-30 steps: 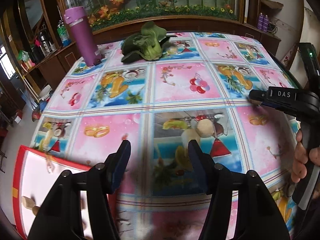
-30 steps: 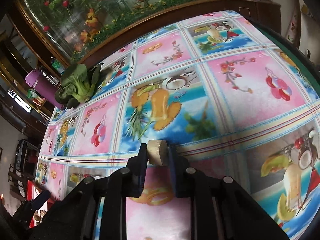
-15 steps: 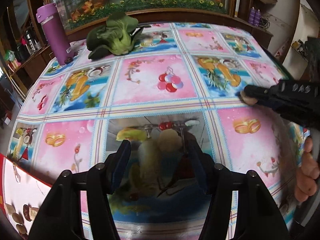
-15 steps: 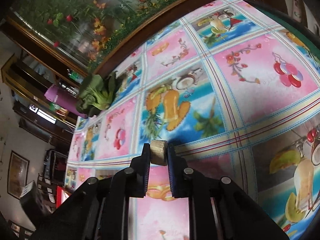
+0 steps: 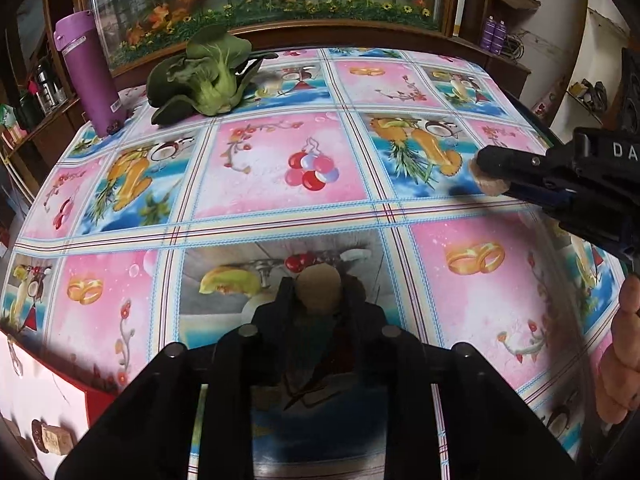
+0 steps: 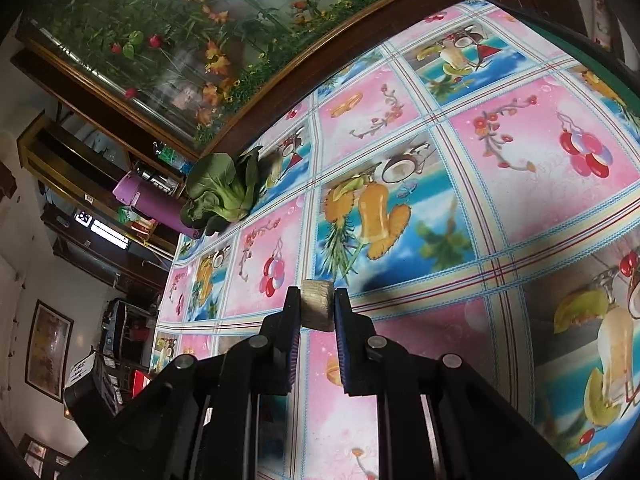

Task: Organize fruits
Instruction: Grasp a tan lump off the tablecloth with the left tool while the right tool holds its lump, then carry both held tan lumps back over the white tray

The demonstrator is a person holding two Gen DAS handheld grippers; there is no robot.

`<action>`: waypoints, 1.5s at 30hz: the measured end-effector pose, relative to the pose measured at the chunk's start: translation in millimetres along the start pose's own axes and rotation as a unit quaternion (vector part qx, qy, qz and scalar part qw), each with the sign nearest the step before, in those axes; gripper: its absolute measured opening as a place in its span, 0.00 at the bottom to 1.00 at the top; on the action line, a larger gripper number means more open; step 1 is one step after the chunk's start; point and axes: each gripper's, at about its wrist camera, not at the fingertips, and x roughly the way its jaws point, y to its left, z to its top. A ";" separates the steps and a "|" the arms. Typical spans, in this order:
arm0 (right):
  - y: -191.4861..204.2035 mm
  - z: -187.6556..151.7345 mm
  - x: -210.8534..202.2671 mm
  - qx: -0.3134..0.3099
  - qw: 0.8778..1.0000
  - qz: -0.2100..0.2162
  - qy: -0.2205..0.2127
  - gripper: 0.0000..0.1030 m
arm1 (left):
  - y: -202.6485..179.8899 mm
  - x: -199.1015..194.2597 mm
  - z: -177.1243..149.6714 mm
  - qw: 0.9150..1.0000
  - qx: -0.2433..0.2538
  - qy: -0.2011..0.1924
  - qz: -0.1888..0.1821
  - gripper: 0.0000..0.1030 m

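Partly hidden between the clenched left tongs [image 5: 320,292], a tan round piece [image 5: 320,286] sits gripped, while the right tongs [image 6: 316,306] clamp a small tan block [image 6: 317,305] above the tablecloth [image 5: 260,208], bok choy [image 5: 204,76] and purple bottle [image 5: 86,68] far ahead.

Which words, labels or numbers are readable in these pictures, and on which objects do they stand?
"DA": white letters on the body of the right claw, cut off by the picture's edge.
Small label on the purple bottle: too small to read.
Lit display on a shelf beyond the table: blurred, unreadable.
Tablecloth: pictures only, no words.
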 end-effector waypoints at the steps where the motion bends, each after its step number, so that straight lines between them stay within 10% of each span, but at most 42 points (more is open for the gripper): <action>1: 0.7 -0.3 -0.5 -0.002 1.000 0.000 -0.001 0.14 | -0.5 0.4 0.8 1.000 -0.001 0.001 0.001 0.25; 16: 64.5 -34.9 -27.1 -0.089 0.994 0.056 -0.011 0.14 | 7.3 -79.6 -30.2 0.997 -0.031 -0.068 0.033 0.25; 30: 149.7 -148.7 -65.5 -0.188 0.975 0.122 -0.011 0.14 | 59.2 -204.1 -80.9 0.976 -0.049 -0.176 0.119 0.25; 45: 228.1 -218.9 -52.3 -0.271 0.954 0.131 0.018 0.14 | 136.1 -249.1 -138.9 0.957 -0.121 -0.204 0.169 0.26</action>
